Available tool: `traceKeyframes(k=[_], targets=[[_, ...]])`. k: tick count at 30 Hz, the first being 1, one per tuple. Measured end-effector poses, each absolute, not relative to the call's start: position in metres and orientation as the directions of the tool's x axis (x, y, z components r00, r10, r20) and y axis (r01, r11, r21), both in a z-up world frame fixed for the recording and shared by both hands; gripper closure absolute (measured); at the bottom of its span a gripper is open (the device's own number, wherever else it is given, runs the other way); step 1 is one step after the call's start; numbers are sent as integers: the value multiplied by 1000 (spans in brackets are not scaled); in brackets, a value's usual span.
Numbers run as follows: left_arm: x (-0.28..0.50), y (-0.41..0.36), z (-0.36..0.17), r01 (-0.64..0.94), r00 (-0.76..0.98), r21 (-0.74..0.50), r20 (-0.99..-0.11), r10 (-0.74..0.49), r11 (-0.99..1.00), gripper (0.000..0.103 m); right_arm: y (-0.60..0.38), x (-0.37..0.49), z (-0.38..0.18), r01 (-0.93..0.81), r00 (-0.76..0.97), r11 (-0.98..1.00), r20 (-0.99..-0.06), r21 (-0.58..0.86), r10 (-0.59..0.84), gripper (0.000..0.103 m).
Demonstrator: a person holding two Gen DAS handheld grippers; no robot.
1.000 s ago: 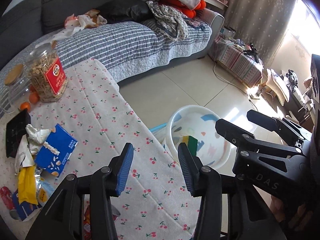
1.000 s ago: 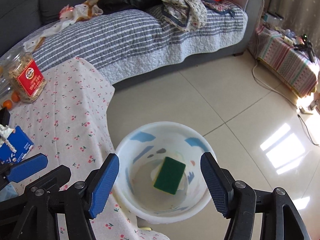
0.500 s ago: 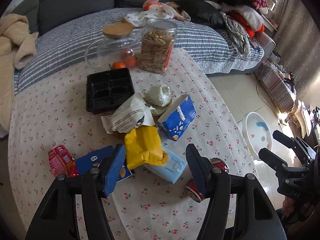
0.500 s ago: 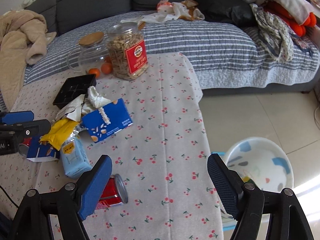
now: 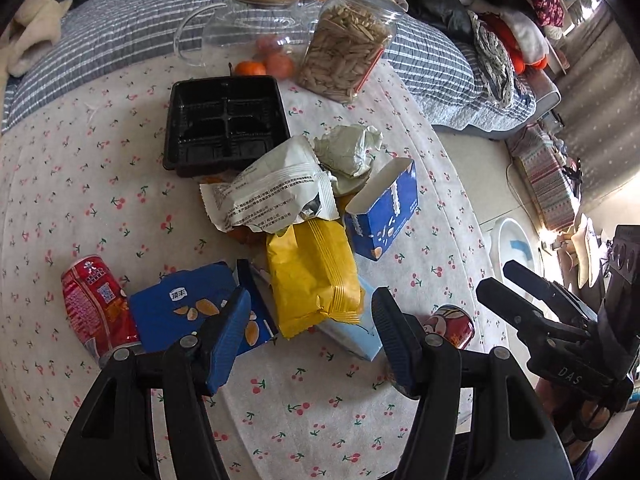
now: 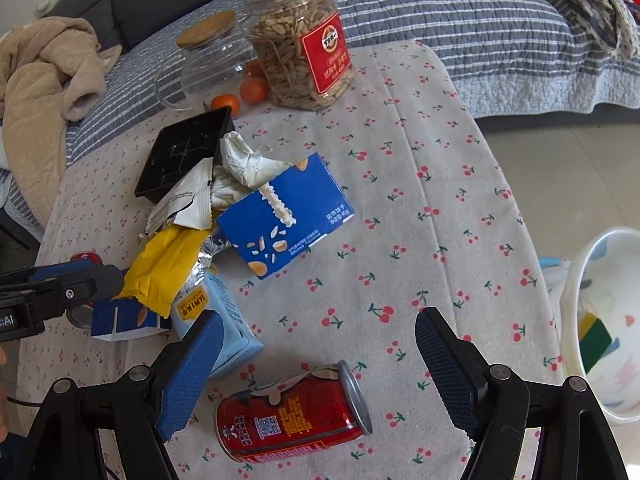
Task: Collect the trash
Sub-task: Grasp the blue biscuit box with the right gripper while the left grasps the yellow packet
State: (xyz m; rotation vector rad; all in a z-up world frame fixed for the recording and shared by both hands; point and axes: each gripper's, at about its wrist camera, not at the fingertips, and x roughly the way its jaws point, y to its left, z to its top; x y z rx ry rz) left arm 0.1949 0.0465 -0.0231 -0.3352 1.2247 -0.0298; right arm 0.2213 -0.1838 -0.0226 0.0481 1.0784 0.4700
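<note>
Both views have turned away from the white basin on the floor and now look down on the trash pile on the surface. One second ago the right view looked straight into the basin, with a green sponge lying in it; now the basin (image 6: 600,320) sits only at the right edge of that frame, with the sponge (image 6: 596,334) still inside. This suggests that one drop is finished and both hands have come back for the next pieces.

The left hand-held gripper (image 5: 312,328) is open and holds nothing. Its jaws are wider than a second ago and have stopped widening. In the lower middle of the left view they stand on either side of the yellow snack bag (image 5: 312,276), which lies on a light blue carton (image 5: 352,332). The pads do not seem to touch the bag.

The right hand-held gripper (image 6: 316,364) is also open and empty, and wider than before. In the lower middle of its frame a red can (image 6: 288,416) lies on its side on the cherry-print surface (image 6: 420,184), between the two jaws and not touched.

Most of the trash is not yet collected: a blue box (image 6: 286,216), a white wrapper (image 5: 272,188), a black tray (image 5: 224,124), crumpled paper (image 5: 348,150) and a second red can (image 5: 96,304) at the lower left of the left view. The jar of seeds (image 6: 300,40) probably is not trash.

The likely next step is to lower each hand and close, left on the yellow bag and right on the can.
</note>
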Motion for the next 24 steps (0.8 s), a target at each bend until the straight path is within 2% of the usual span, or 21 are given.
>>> traceKeyframes(k=[4, 11, 20, 24], targets=[[203, 50, -36, -185, 323, -289, -921, -220, 939, 37, -186, 242, -31, -274, 368, 910, -840, 311, 398, 20], [210, 54, -46, -204, 319, -305, -919, -232, 930, 38, -181, 281, -53, -146, 301, 864, -810, 482, 503, 19], [214, 59, -50, -205, 319, -339, -910, -264, 918, 38, -153, 309, -81, -73, 249, 806, -772, 588, 585, 19], [216, 58, -54, -208, 313, -345, -910, -272, 915, 38, -142, 314, -92, -48, 235, 810, -782, 584, 578, 19]])
